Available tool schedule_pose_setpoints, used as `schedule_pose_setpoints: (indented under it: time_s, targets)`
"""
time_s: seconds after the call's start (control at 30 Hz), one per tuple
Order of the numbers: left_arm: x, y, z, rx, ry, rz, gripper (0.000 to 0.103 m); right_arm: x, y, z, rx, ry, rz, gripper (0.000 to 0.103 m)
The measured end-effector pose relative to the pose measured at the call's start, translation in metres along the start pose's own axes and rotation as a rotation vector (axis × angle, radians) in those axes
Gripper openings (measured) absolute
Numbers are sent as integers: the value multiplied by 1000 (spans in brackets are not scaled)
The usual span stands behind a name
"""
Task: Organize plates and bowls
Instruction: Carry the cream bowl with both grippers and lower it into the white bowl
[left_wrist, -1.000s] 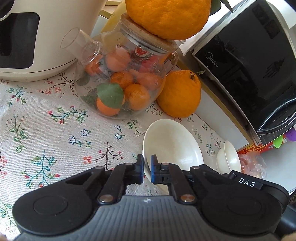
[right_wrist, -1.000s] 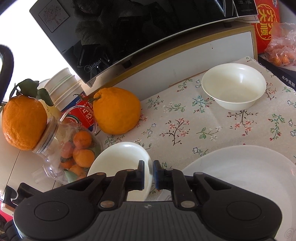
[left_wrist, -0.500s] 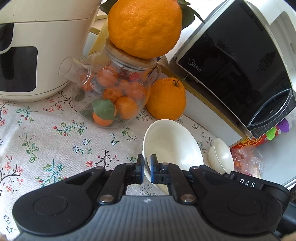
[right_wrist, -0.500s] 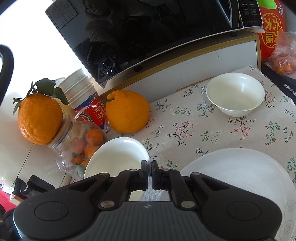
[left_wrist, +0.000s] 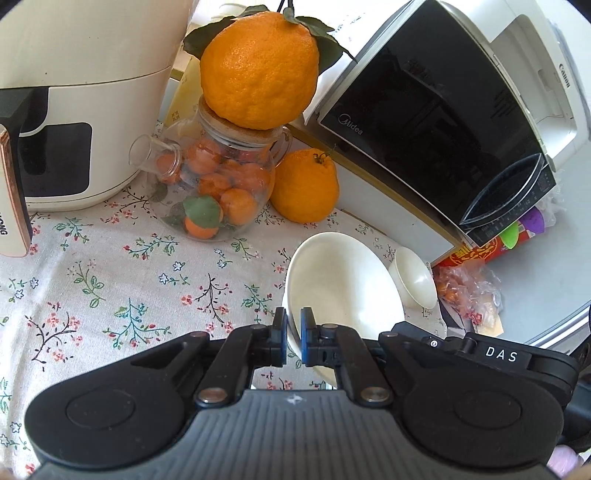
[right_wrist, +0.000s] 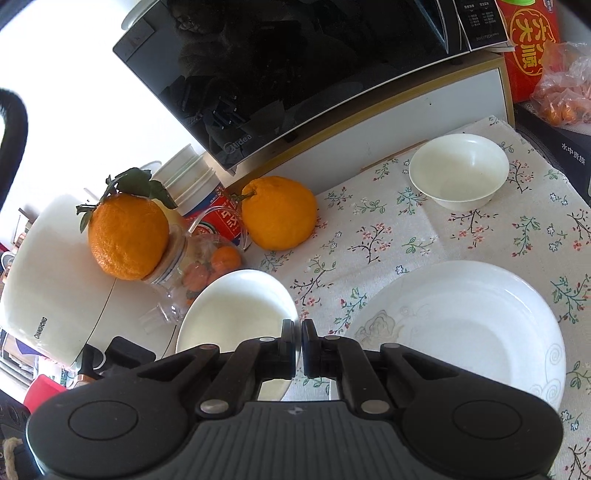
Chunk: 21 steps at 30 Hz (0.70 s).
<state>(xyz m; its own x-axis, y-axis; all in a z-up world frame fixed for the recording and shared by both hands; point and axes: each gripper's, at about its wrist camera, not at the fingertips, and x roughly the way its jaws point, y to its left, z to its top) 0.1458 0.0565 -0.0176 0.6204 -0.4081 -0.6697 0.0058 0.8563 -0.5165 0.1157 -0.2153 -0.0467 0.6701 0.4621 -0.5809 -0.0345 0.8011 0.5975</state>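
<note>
Floral tablecloth (left_wrist: 110, 280), both tongs, left (left_wrist: 292, 336) and right (right_wrist: 299, 341), pinching one white bowl's (left_wrist: 343, 280) rim (opposite sides).

Open cloth (left_wrist: 122, 280) lies to your left | glass teapot (left_wrist: 218, 192), air fryer (left_wrist: 74, 122) and microwave (right_wrist: 295, 74) wall the back | plate (right_wrist: 461, 325) and small bowl (right_wrist: 458, 170) crowd your right.
</note>
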Motion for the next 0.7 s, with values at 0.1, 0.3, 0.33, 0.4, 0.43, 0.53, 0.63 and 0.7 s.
schedule_pose_setpoints:
  time_s: [0.1, 0.3, 0.33, 0.4, 0.43, 0.53, 0.63, 0.7]
  targets:
    - [-7, 1, -3, 16, 18, -7, 6, -8, 2, -5, -1, 20, 10, 2]
    - [-17, 6, -8, 32, 52, -24, 6, -19, 3, -12, 24, 51, 29, 2]
    - [-20, 6, -9, 40, 57, -24, 6, -21, 3, -13, 26, 56, 30, 2]
    - [-23, 7, -10, 55, 67, -24, 6, -23, 4, -17, 27, 67, 34, 2]
    - [-25, 8, -11, 65, 70, -23, 6, -24, 4, -18, 29, 74, 34, 2]
    - [-31, 11, -13, 88, 82, -20, 6, -28, 9, -27, 27, 98, 38, 3]
    - [-38, 15, -15, 116, 94, -10, 6, -29, 14, -34, 17, 120, 41, 5]
    - [-41, 19, -15, 126, 104, -5, 6, -29, 17, -40, 13, 137, 44, 5]
